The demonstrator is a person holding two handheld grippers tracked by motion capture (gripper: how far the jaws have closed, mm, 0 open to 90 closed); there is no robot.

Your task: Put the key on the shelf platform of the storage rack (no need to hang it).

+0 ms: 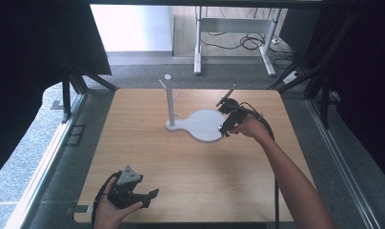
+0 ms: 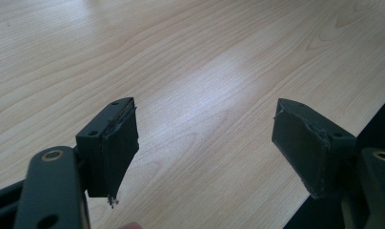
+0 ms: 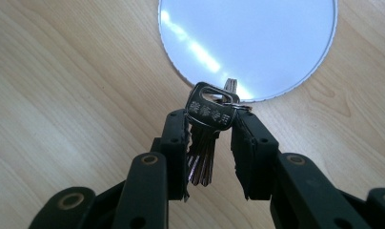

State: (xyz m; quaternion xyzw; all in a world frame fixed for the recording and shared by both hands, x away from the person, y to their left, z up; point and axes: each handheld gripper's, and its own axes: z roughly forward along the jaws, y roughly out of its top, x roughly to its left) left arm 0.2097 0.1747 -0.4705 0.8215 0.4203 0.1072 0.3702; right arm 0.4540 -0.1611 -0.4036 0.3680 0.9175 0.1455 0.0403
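A small bunch of silver keys (image 3: 208, 110) is clamped between the jaws of my right gripper (image 3: 210, 121), blades pointing back toward the camera. That gripper (image 1: 226, 128) hovers at the right rim of the white round base (image 1: 202, 126) of a white stand, whose thin post with side pegs (image 1: 170, 101) rises at the base's left end. In the right gripper view the white base (image 3: 248, 43) lies just beyond the keys. My left gripper (image 1: 146, 197) rests low near the table's front edge, and its jaws stand wide apart with bare wood between them (image 2: 205, 129).
The light wooden table (image 1: 147, 148) carries the stand alone. Its front edge and a dark drop show at the lower right of the left gripper view. Beyond the table's far side stands a white desk frame (image 1: 198, 43) with loose cables on the floor.
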